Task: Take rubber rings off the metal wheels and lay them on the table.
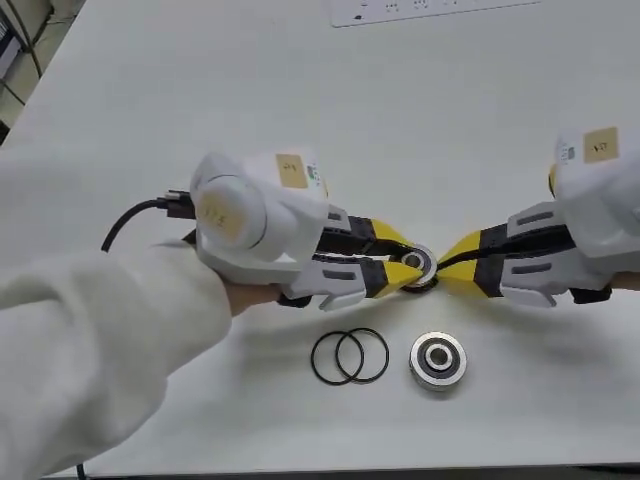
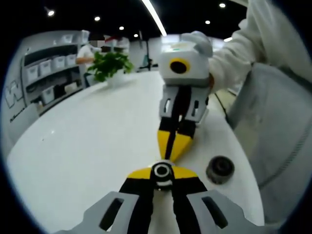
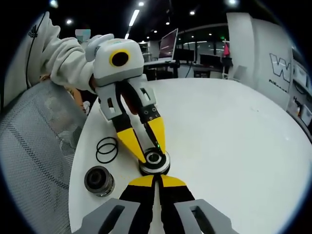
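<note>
My left gripper (image 1: 408,264) is shut on a small metal wheel (image 1: 417,263), held just above the white table (image 1: 420,120). In the left gripper view the wheel (image 2: 162,171) sits between my yellow tips (image 2: 161,173). My right gripper (image 1: 447,266) comes in from the right, shut, its tips pinching the black rubber ring at the wheel's rim. In the right gripper view my tips (image 3: 156,180) meet the wheel's (image 3: 155,162) near edge. Two loose rubber rings (image 1: 350,355) lie overlapped on the table. A second metal wheel (image 1: 438,360) lies flat beside them.
A black cable (image 1: 130,222) trails from the left gripper's back. A white strip (image 1: 420,10) lies at the table's far edge. A potted plant (image 2: 110,66) and shelves stand beyond the table. The near table edge (image 1: 400,466) runs just below the rings.
</note>
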### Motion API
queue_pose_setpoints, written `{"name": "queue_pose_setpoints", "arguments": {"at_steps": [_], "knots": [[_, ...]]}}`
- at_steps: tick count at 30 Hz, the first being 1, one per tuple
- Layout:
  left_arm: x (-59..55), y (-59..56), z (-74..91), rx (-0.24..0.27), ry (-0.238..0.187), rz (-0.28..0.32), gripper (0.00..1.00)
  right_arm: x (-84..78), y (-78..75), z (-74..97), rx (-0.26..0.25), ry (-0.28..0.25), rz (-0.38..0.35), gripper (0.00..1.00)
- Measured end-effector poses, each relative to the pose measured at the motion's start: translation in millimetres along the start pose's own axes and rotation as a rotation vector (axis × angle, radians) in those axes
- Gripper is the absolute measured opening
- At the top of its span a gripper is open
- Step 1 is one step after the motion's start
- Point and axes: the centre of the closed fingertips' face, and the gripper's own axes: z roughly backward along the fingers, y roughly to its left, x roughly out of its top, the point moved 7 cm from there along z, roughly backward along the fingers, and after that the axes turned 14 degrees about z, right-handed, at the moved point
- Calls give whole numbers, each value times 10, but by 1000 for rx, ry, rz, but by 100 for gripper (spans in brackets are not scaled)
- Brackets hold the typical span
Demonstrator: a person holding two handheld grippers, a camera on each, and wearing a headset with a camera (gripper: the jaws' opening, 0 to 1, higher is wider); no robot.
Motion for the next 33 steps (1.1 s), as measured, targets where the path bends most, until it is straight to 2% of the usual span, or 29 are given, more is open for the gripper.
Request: {"name": "queue_pose_setpoints", "arguments": {"at_steps": [6, 8, 10, 13, 15, 18, 19, 20, 22, 24, 33], "knots": [[-4, -3, 5, -1, 0, -5, 14, -9, -19, -7, -19, 14, -109, 0], [-6, -5, 7, 0, 1, -7, 14, -17, -19, -4, -25, 10, -176, 0], [-8, -6, 13, -1, 2, -9, 14, -27, -33, 0, -28, 1, -232, 0], [-14, -9, 22, -2, 3, -13, 14, -39, -72, 32, -31, -38, -352, 0], [-16, -10, 25, -2, 3, -14, 14, -35, -86, 53, -28, -58, -388, 0], [-18, -11, 27, -3, 1, -15, 14, -18, -96, 69, -24, -75, -417, 0], [-19, -11, 27, -2, 1, -17, 14, 6, -92, 75, -20, -95, -436, 0], [-20, -12, 28, -1, 1, -18, 14, 1, -95, 83, -23, -81, -437, 0], [-21, -13, 28, 0, 0, -19, 14, 39, -81, 95, -15, -98, -449, 0], [-20, -12, 27, 1, 1, -22, 14, 51, -67, 104, -24, -81, -431, 0], [-18, -12, 25, 1, 6, -31, 13, 118, -18, 98, -25, -71, -429, 0]]}}
